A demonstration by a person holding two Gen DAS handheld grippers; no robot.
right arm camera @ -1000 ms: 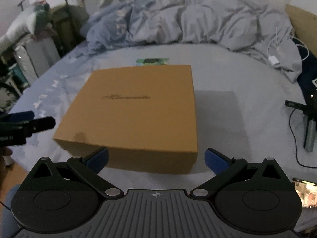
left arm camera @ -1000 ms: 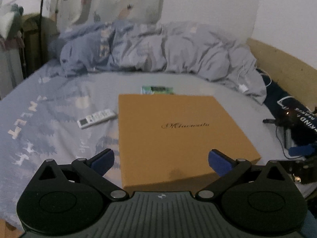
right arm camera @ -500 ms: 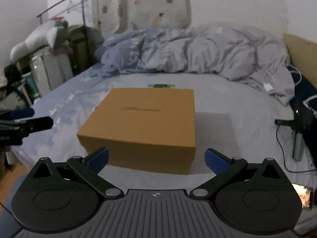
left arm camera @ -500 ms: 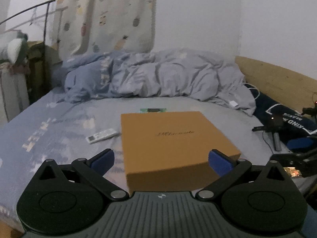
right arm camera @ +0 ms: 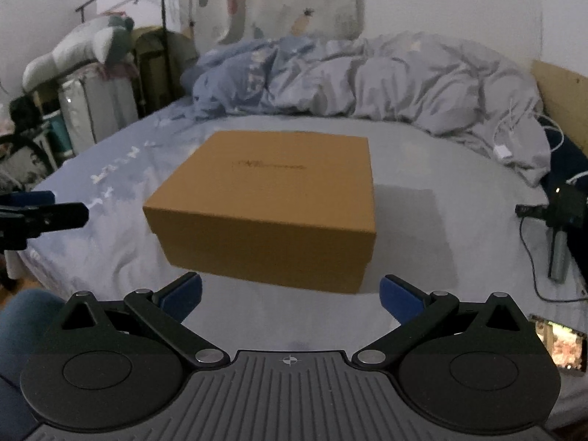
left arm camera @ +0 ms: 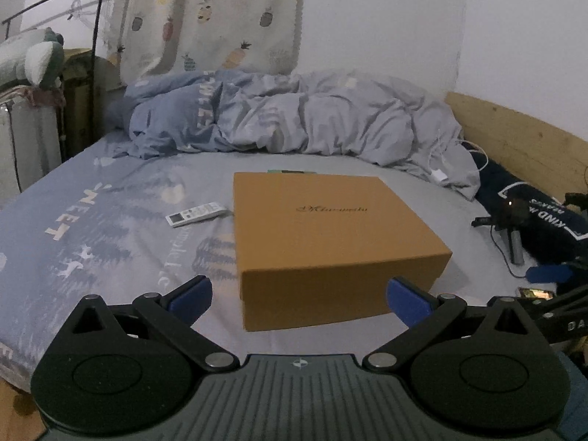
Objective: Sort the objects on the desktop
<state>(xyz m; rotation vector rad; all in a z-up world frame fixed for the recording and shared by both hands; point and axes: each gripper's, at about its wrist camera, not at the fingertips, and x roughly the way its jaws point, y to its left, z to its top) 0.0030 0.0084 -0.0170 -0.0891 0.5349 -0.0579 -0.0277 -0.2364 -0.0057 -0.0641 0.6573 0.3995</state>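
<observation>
Cardboard box [left arm camera: 330,235] lies closed mid-bed [left arm camera: 110,228], white remote [left arm camera: 196,214] just left of it. Left gripper [left arm camera: 299,296] and right gripper [right arm camera: 290,292] hover near, fingers spread, empty.

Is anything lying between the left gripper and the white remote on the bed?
Nothing visible. The left gripper has its jaws open, with only bare bedsheet between it and the white remote. The brown box sits to the remote's right, beside the path rather than across it.
</observation>
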